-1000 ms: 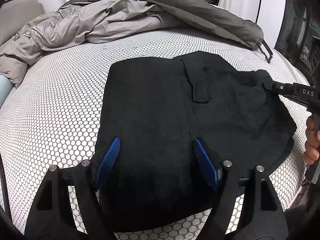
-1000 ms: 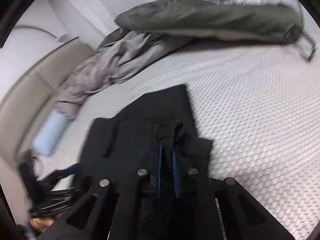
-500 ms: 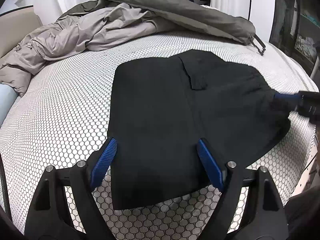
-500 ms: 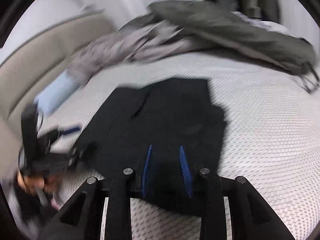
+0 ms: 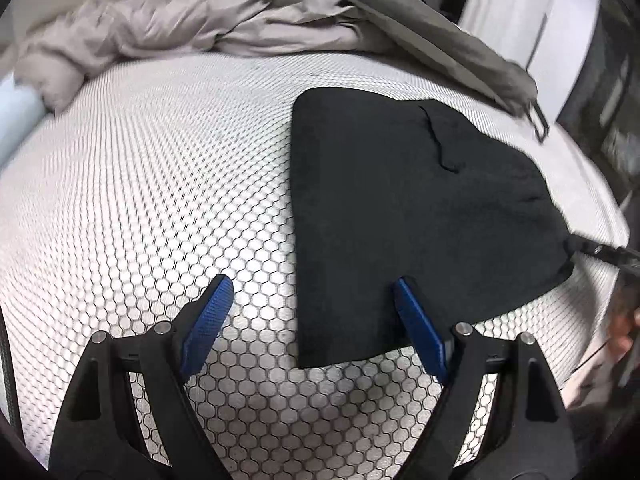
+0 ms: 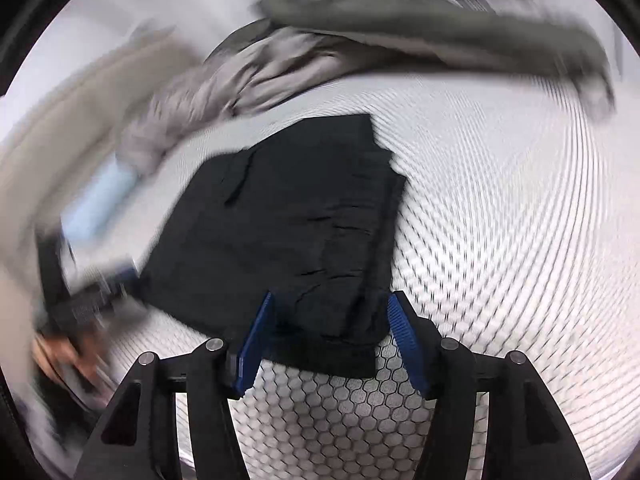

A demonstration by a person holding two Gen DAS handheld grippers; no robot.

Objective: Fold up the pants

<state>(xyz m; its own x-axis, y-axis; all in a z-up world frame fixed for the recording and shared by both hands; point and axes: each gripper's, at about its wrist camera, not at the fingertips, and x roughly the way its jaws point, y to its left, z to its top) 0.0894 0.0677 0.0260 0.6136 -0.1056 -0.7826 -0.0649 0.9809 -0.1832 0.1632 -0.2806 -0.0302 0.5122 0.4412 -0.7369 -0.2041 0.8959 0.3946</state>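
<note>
1. Black matte fabric: pants lie folded flat on the bed, towards its near right part in left wrist view; no readable writing or labels on anything we see.
2. Mattress cover is white w/ dark hexagon mesh print, looks smooth and taut.
3. Pants shape: roughly rectangular w/ rounded right edge, a seam/flap line near the top; right wrist view shows creases and a layered edge near the fingers.
4. Our left gripper is spread wide, blue ribbed pads, nothing between them; right pad over the pants' near edge, left pad over bare mattress.
5. Our right gripper is also spread apart, released, straddling the pants' near corner; contact w/ cloth can't be told.
6. Around: crumpled beige-grey duvet and an olive-grey garment at far end of bed, light blue pillow at the side. Right wrist view is motion-blurred.
</note>
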